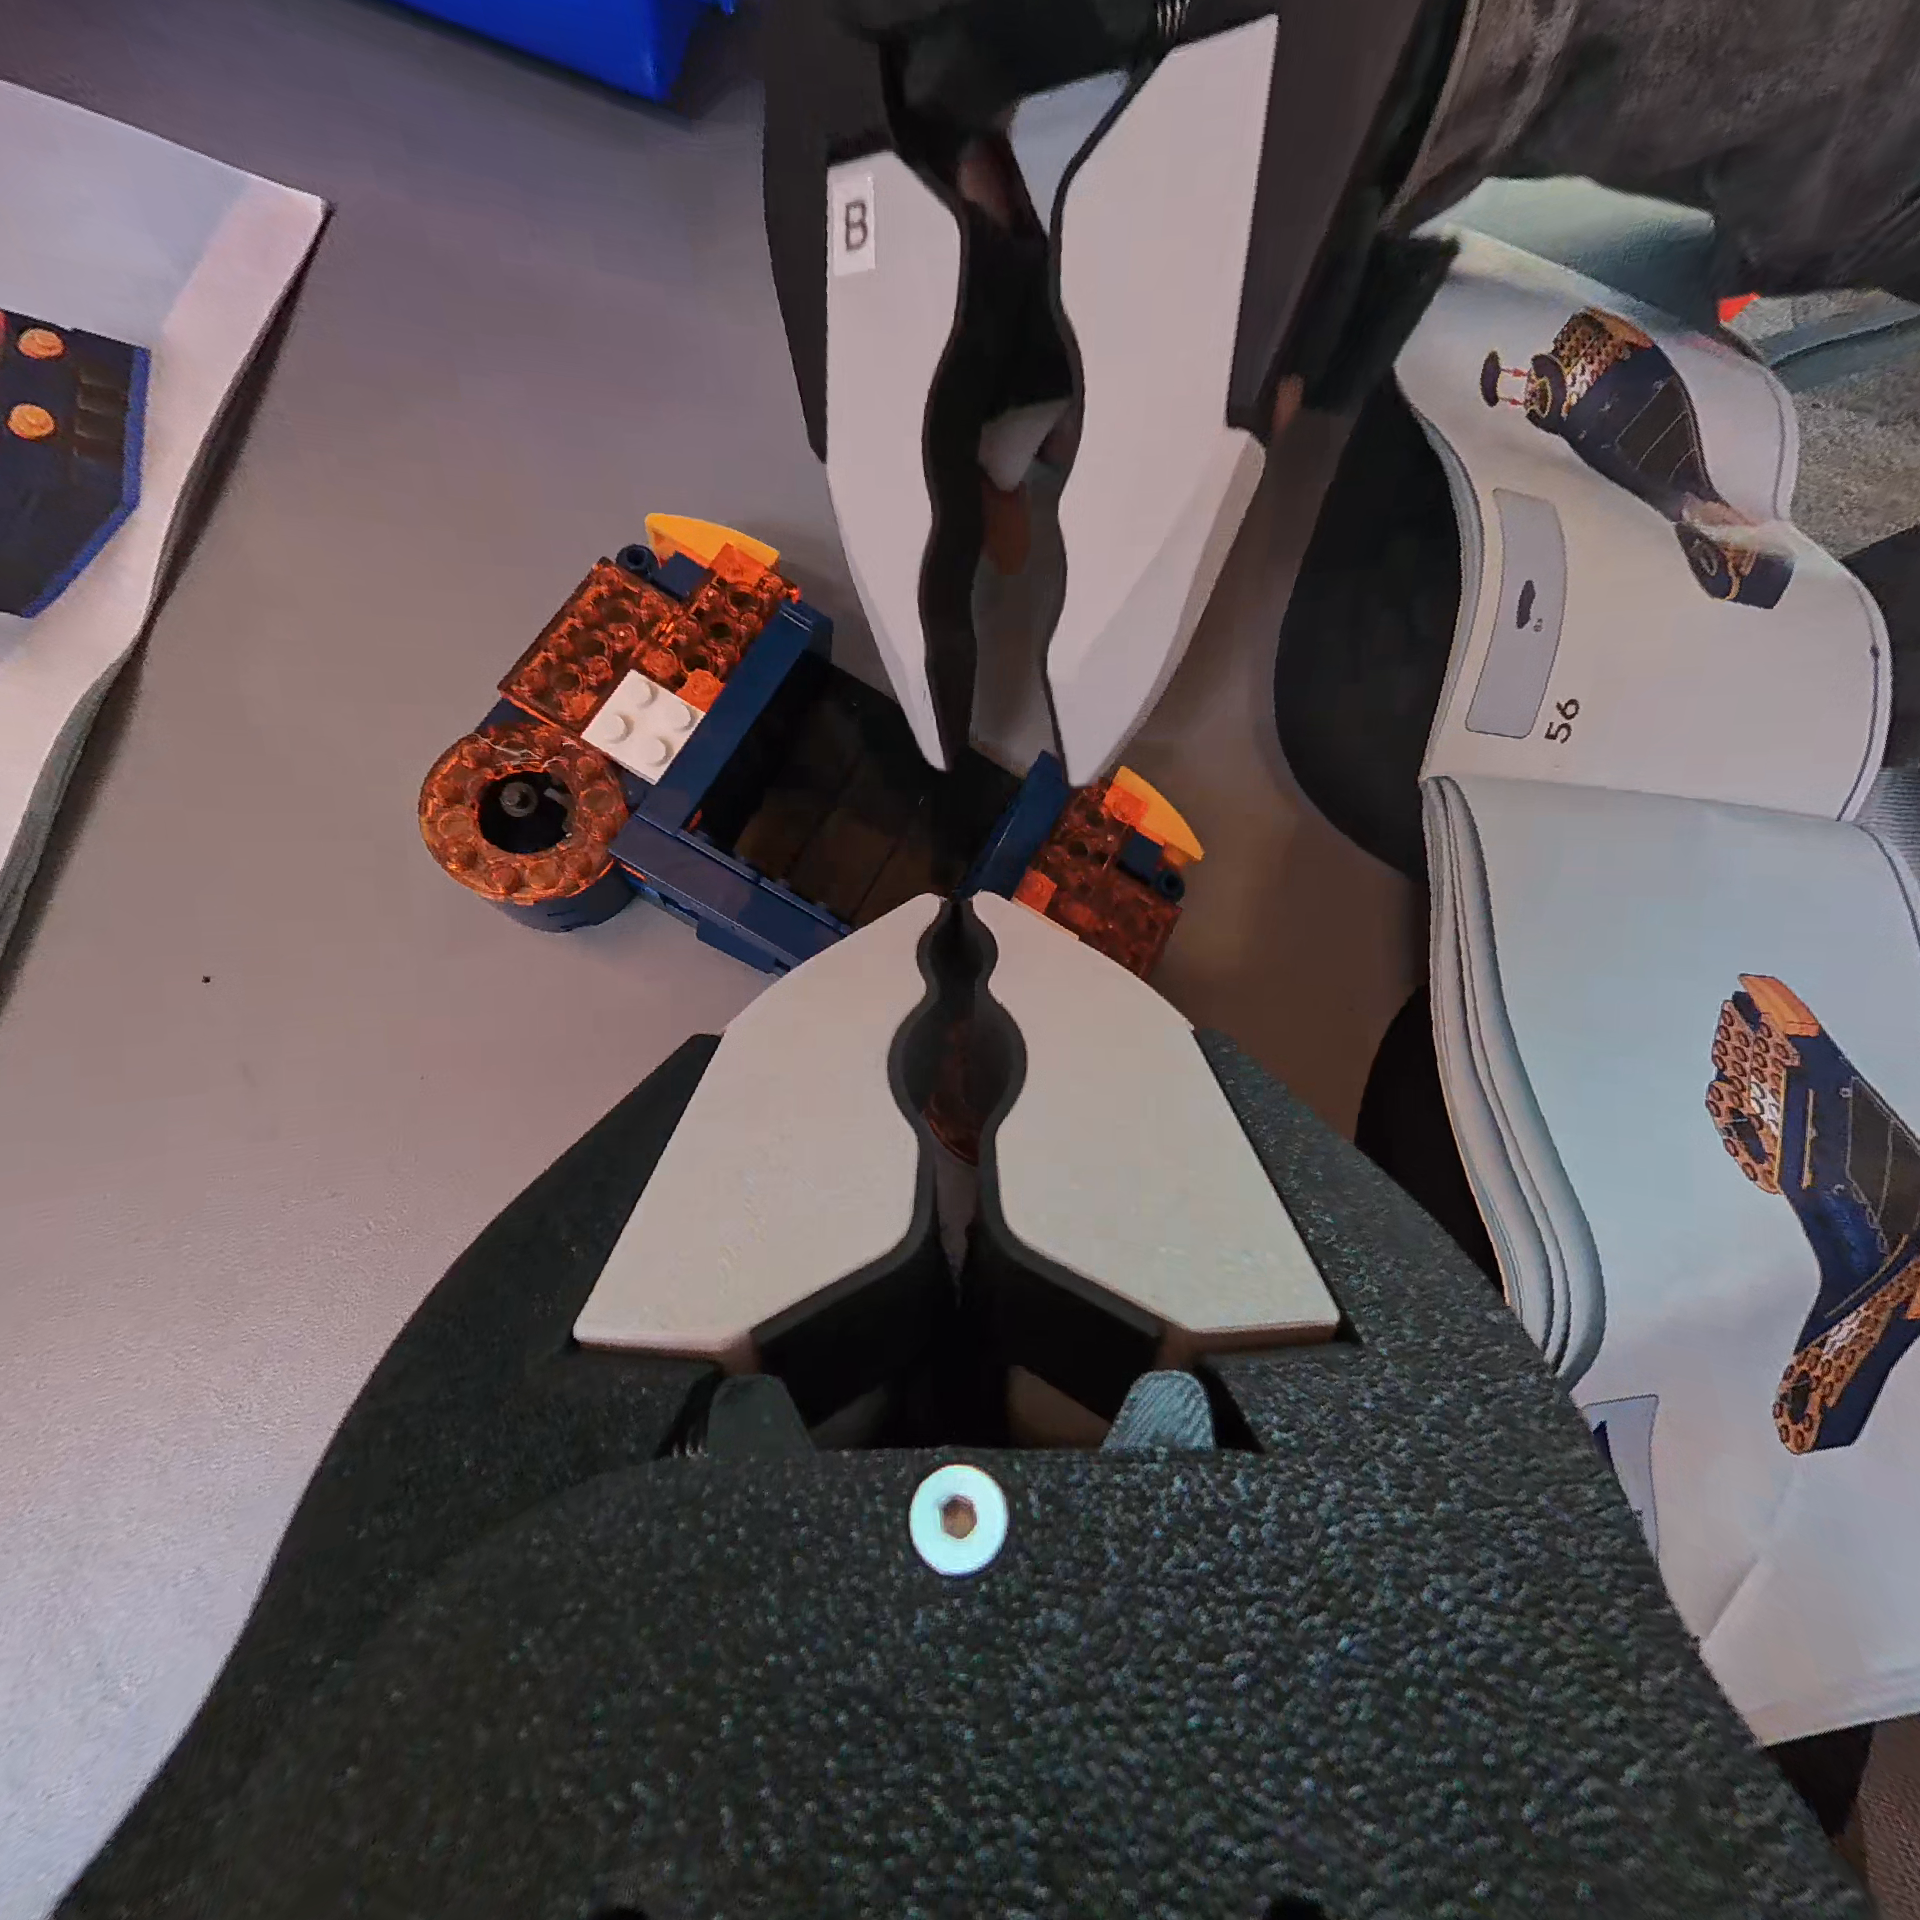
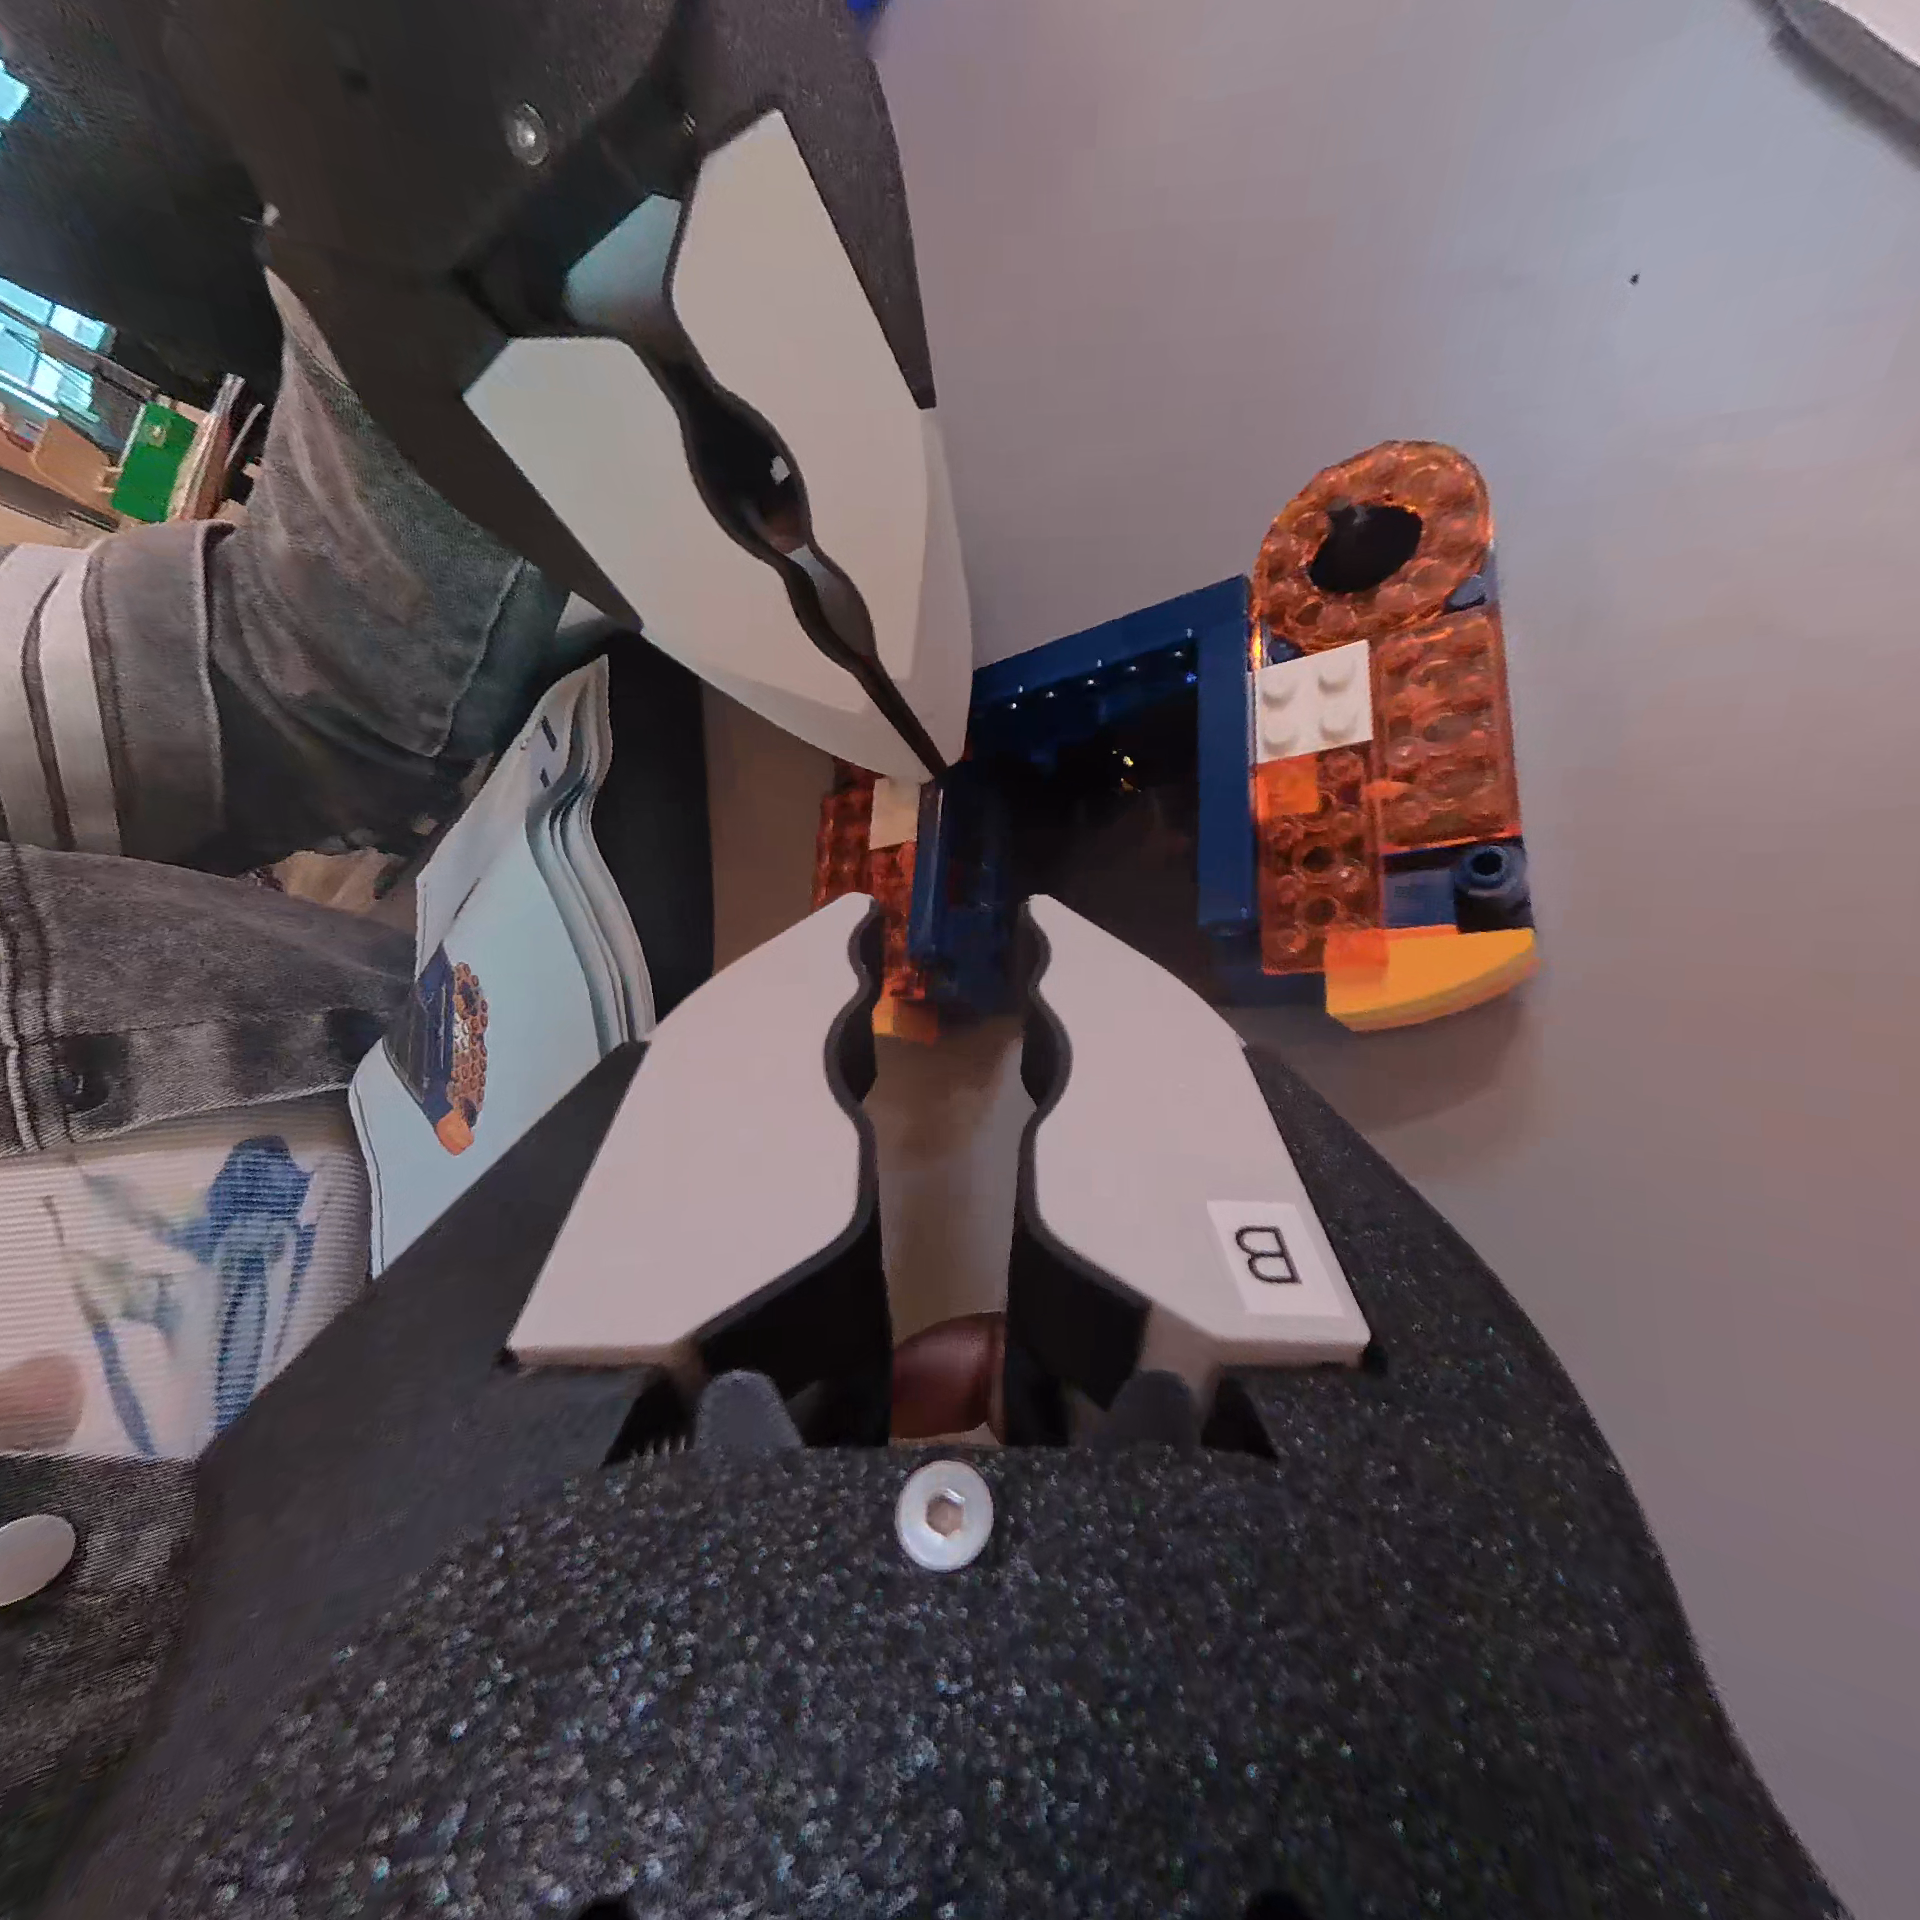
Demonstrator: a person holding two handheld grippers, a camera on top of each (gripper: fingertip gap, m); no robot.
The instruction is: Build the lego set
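Observation:
The lego model lies on the grey table: a dark blue frame with a black inside, clear orange plates, a white 2x2 plate, an orange ring and yellow curved ends. It also shows in the right wrist view. My right gripper straddles the near dark blue wall and is shut on it; in the left wrist view it comes down from the top. My left gripper is shut, with its tips at the same wall. In the right wrist view its tip touches the wall's top edge.
An open instruction booklet lies right of the model, close to both grippers; it also shows in the right wrist view. A printed sheet lies at the left. A blue object is at the far edge. A person's sleeve is nearby.

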